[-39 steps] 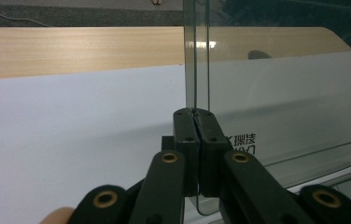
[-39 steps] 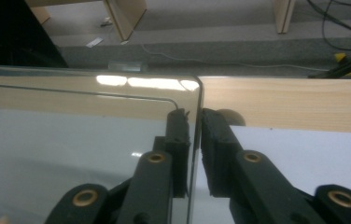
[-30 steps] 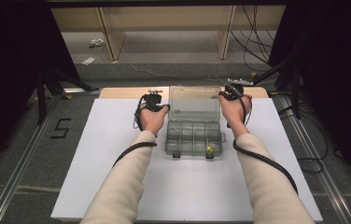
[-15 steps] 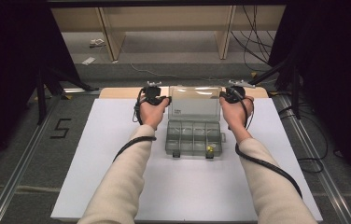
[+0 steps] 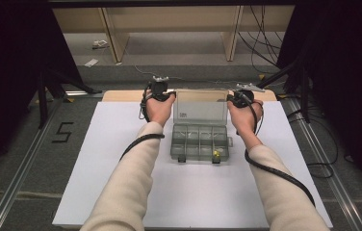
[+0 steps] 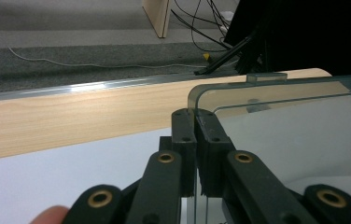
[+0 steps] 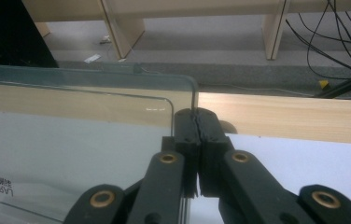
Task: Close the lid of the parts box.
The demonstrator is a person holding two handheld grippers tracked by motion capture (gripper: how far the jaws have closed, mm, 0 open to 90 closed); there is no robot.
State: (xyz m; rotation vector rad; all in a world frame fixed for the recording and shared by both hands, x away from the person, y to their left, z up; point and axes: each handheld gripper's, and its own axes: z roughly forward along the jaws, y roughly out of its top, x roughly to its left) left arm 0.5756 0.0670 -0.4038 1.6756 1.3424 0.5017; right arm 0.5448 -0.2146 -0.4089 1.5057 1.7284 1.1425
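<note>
A clear plastic compartment box sits mid-table on the white sheet, its transparent lid standing raised at the far side. My left gripper holds the lid's left top corner. In the left gripper view the gripper has just closed further, and the lid edge is pinched between the pads. My right gripper is shut on the right top corner. In the right gripper view the gripper clamps the lid edge. A small yellow piece lies in a front compartment.
The white sheet covers the wooden table, whose bare far edge runs behind the box. Beyond lie grey carpet, wooden furniture legs and loose cables. Black stands flank the table on both sides.
My left hand has risen a little at the lid's left corner. The right hand has stayed at the right corner.
</note>
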